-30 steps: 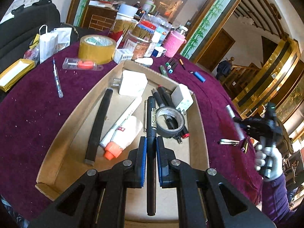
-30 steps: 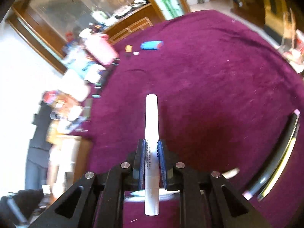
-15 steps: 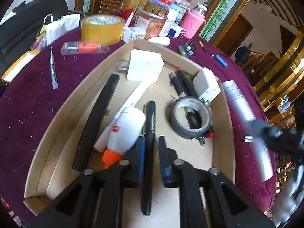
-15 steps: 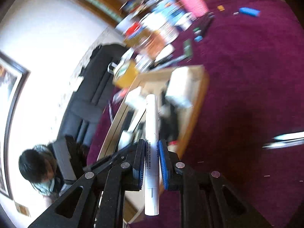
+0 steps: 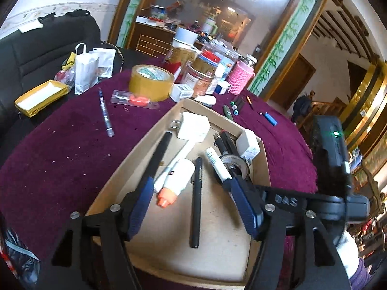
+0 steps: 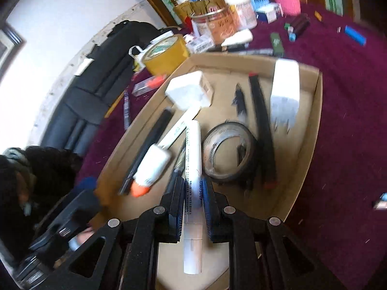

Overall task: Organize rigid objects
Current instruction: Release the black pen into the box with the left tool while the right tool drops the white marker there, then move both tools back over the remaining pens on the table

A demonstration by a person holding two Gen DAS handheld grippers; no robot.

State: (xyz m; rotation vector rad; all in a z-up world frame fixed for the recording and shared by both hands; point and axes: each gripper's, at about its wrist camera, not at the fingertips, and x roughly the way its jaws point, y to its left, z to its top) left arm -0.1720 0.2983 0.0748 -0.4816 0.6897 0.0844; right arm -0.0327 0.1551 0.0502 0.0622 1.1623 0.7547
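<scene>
Already the cardboard tray (image 5: 264,166) holds most items, the left gripper (image 5: 196,207) gapes wide above it, the right gripper (image 6: 192,200) clamps a white marker (image 6: 192,169) over it, while pens (image 5: 235,104) beyond the tray remain.

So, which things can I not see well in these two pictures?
- Print on the white marker: right wrist view, too blurred to read beyond some letters.
- Pens behind the grey tape roll: partly covered by it in both views.
- Right gripper: shut on the marker; its pads hide the middle.
- Label on the white charger: motion blur.
- Left gripper: open; box near edge hidden behind it.
</scene>
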